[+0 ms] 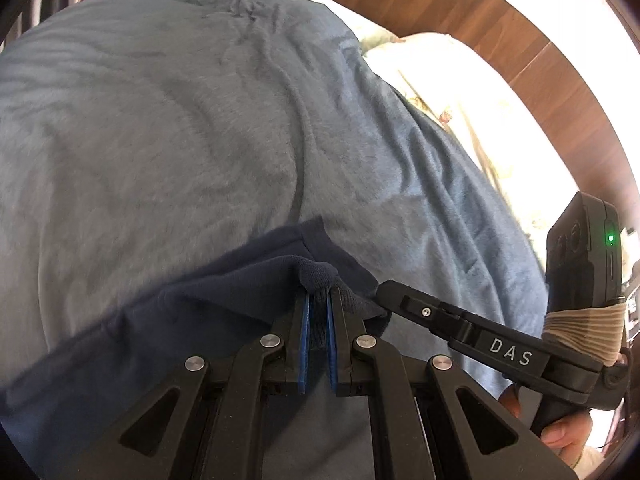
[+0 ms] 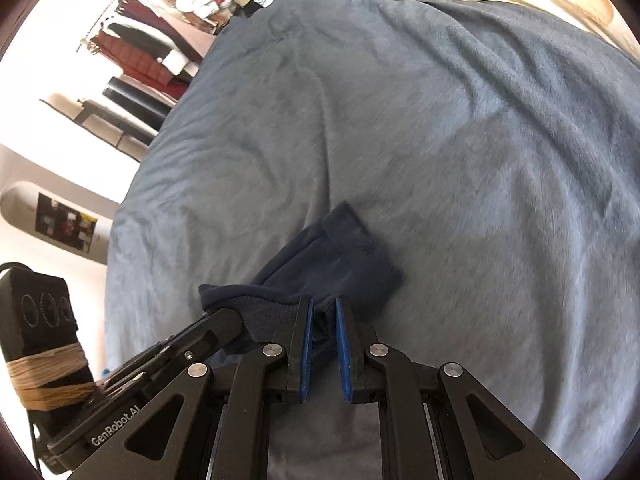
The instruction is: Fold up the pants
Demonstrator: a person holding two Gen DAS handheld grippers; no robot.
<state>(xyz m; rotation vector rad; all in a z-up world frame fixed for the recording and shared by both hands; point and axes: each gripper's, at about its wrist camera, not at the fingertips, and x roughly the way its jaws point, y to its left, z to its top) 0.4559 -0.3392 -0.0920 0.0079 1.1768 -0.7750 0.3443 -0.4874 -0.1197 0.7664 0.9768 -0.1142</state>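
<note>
The dark navy pants [image 1: 168,312] lie on a blue-grey blanket [image 1: 180,120] on a bed. My left gripper [image 1: 319,298] is shut on a bunched edge of the pants, cloth pinched between its blue pads. My right gripper [image 2: 323,304] is shut on another part of the pants [image 2: 340,260], with the hem end lying flat just beyond its fingers. The two grippers are close side by side: the right gripper's finger shows in the left wrist view [image 1: 404,300], and the left gripper's finger shows in the right wrist view [image 2: 216,328].
The blanket [image 2: 440,120] covers most of the bed. A pale patterned sheet [image 1: 460,92] and a wooden headboard [image 1: 500,40] lie to the right. Beyond the bed's left edge, a rack of clothes [image 2: 152,40] stands by a white wall.
</note>
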